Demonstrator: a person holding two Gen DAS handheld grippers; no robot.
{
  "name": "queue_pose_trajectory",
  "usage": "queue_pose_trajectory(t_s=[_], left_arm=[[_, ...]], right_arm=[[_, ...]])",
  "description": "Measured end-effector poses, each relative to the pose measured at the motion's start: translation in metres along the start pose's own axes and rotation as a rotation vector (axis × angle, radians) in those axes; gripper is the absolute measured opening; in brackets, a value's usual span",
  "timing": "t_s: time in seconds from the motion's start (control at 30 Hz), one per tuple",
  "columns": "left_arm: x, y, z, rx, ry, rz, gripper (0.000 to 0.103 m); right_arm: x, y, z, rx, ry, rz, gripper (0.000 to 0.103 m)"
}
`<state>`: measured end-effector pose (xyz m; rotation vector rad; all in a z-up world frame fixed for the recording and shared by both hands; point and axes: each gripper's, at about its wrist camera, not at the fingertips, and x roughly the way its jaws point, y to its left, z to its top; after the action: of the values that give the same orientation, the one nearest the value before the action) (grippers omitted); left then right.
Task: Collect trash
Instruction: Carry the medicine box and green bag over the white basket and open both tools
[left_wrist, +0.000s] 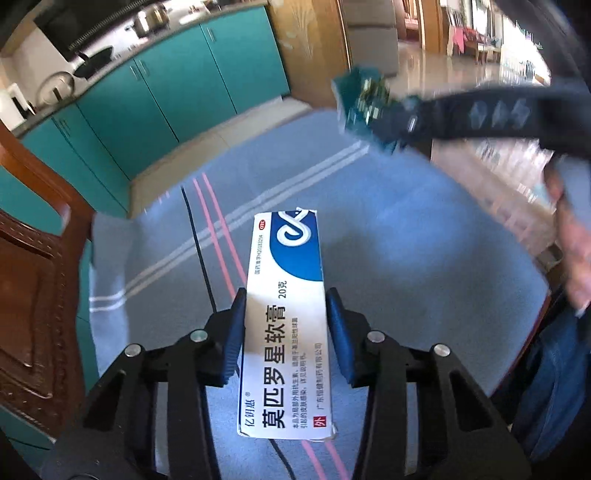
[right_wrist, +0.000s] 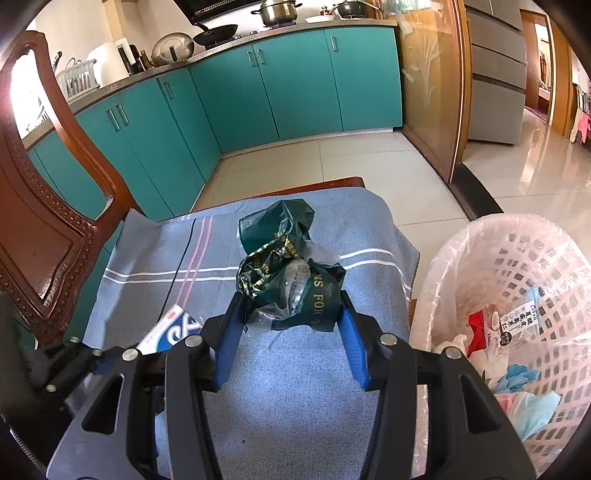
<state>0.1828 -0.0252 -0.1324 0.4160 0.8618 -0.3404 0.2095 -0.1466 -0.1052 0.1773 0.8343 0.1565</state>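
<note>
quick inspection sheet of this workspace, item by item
surface: blue-grey striped cloth over a wooden table.
job's things: white and blue ointment box between the left gripper fingers; crumpled dark green bag between the right gripper fingers; lined pink basket to the right, already holding trash.
clutter: nothing seen.
grippers: both shut on their items.
cables: thin black cable across the cloth.
surroundings: teal cabinets, carved wooden chair, tiled floor.

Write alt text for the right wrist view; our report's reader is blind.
The right gripper holds a crumpled dark green plastic bag above a blue striped cloth. A lined white trash basket with trash stands to the right.
</note>
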Motion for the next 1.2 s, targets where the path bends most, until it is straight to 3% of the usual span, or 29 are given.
queue_pose_trajectory(t_s=[0.3, 0.6, 0.77, 1.07, 1.2], left_arm=[[-0.021, -0.02, 0.042, -0.036, -0.123, 0.007, 0.043], [-0.02, -0.07, 0.076, -0.111, -0.212, -0.16, 0.043], [-0.013, -0.106, 0.091, -0.149, -0.255, -0.212, 0.043], [-0.002, -0.173, 0.104, -0.086, -0.23, -0.264, 0.046], [0.008, -0.194, 0.104, -0.028, -0.21, -0.235, 0.046]], right_arm=[[-0.032, -0.024, 0.001, 0.027, -0.078, -0.051, 0.05], [-0.096, -0.102, -0.011, 0.143, -0.172, -0.196, 0.05], [-0.115, -0.144, -0.028, 0.206, -0.181, -0.274, 0.05], [-0.133, -0.186, -0.05, 0.271, -0.178, -0.325, 0.05], [-0.136, -0.189, -0.054, 0.27, -0.176, -0.327, 0.05]])
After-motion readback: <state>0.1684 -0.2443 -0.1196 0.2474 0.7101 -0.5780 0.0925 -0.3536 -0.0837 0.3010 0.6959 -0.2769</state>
